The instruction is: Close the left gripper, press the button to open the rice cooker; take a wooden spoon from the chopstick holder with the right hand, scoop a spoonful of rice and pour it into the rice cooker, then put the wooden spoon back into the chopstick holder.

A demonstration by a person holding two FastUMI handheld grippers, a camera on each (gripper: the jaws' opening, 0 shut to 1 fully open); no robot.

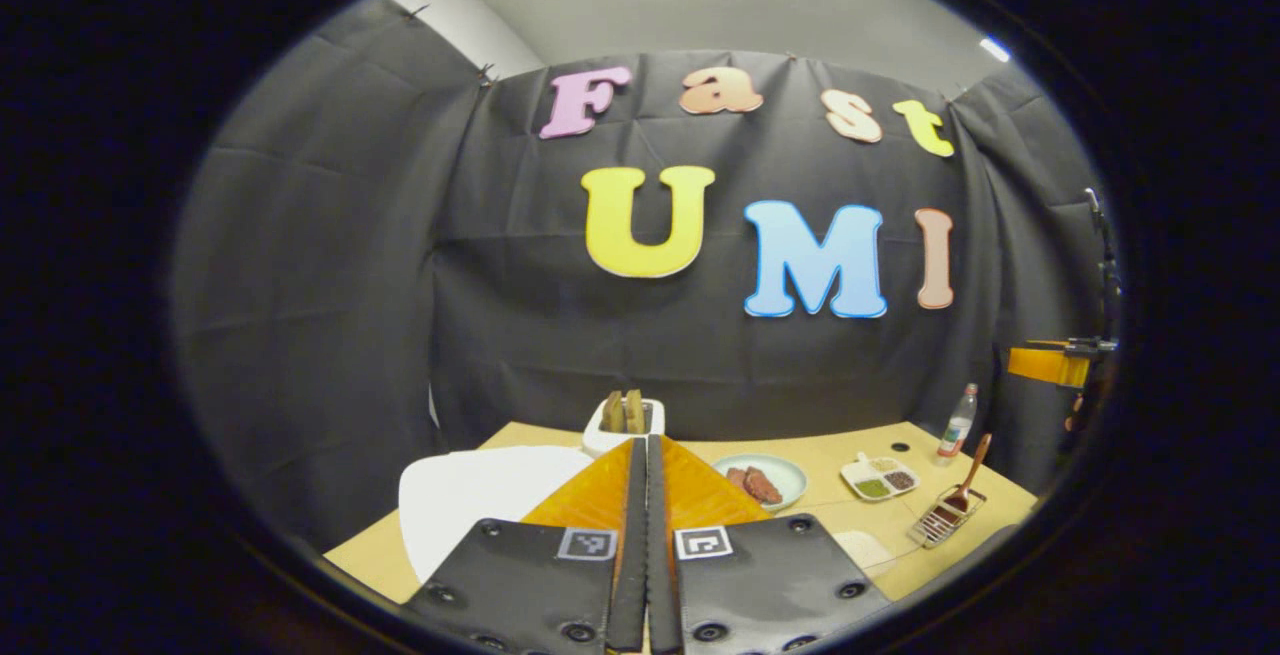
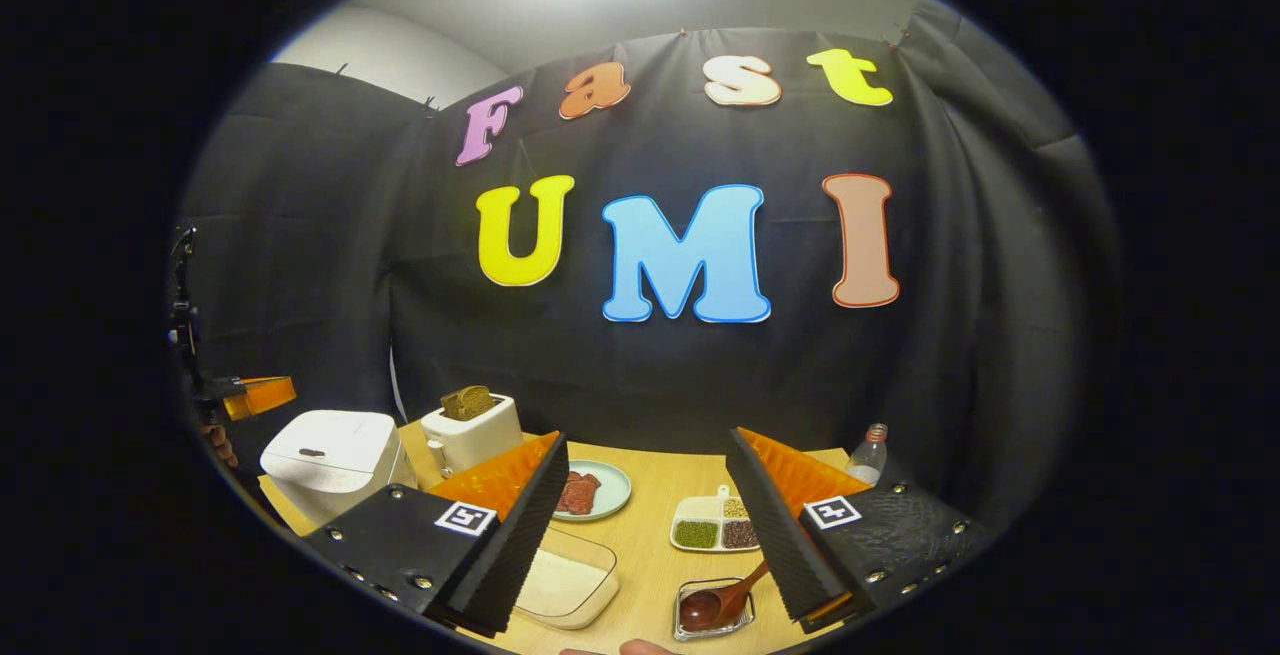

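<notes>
Since the left tongs (image 1: pixel 640 455), pressed together and empty, hover above the rice cooker (image 2: pixel 335 460) while the right tongs (image 2: pixel 648 475) gape empty, a misaimed press could miss its button.

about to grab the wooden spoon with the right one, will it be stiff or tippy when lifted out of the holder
The wooden spoon looks like solid wood, so probably stiff and light. It leans at a slant in the chopstick holder, so it may swing when gripped high. The open right hand-held gripper could catch its narrow handle, which may twist.
</notes>
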